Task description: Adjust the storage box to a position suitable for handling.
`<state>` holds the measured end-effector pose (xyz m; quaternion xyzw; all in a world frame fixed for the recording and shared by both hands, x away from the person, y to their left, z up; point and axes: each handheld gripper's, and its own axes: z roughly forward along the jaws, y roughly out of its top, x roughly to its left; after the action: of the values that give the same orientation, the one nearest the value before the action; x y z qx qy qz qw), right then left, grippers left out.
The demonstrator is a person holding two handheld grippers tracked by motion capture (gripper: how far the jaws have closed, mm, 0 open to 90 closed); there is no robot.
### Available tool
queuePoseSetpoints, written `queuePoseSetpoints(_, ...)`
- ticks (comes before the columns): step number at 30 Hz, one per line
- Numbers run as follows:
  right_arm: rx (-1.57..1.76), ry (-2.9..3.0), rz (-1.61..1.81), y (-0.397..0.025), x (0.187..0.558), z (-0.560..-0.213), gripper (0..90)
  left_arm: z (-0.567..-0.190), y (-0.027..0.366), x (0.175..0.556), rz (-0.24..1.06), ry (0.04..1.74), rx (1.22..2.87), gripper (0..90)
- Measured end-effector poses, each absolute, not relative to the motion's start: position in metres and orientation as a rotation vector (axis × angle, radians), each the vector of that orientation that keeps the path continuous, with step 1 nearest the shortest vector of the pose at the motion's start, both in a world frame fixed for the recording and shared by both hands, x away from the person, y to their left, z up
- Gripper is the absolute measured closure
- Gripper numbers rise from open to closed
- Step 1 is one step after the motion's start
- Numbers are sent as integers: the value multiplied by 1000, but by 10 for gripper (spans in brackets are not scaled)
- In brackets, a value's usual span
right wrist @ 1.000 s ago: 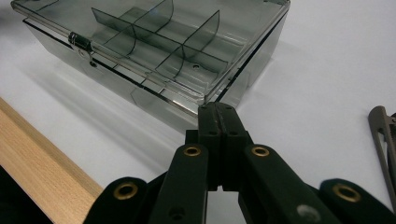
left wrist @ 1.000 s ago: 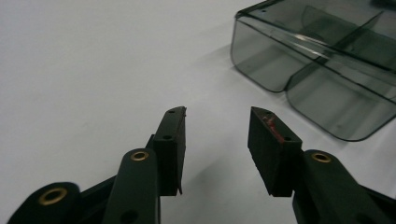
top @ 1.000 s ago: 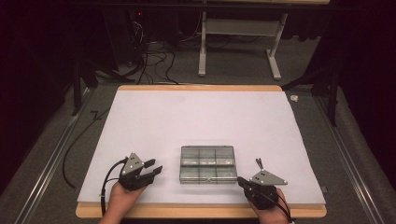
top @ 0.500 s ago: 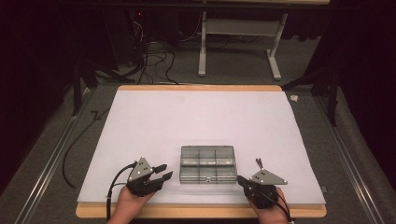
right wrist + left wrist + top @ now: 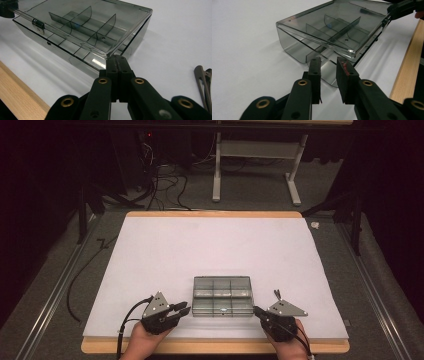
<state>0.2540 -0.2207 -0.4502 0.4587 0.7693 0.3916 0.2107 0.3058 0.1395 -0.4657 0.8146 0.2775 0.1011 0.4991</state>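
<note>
Near the tabletop's front edge, the clear compartment box (image 5: pixel 222 295) looks light, stiff and slippery; the left gripper (image 5: pixel 329 72) stands narrowly apart, the right gripper (image 5: pixel 116 64) pressed closed at its corner.

We see the compartment box (image 5: pixel 222 295) lying on the sheet (image 5: pixel 215 250) that covers the counter (image 5: pixel 215 346), near its front edge and about midway across. The left hand-held gripper (image 5: pixel 184 308) sits just left of the box's front corner, the right hand-held gripper (image 5: pixel 256 310) at its front right corner. A metal clip (image 5: pixel 203 80) lies on the sheet to the right of the right gripper.
</note>
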Motion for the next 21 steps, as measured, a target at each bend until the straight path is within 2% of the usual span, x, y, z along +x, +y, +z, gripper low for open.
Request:
queuePoseSetpoints(14, 1251, 2124, 1105, -218, 256, -446, 900, -464, 135, 305, 208, 650, 1967, 888)
queuePoseSetpoints(21, 1252, 2119, 1108, -218, 256, -445, 900, -463, 131, 306, 183, 634, 1943, 898)
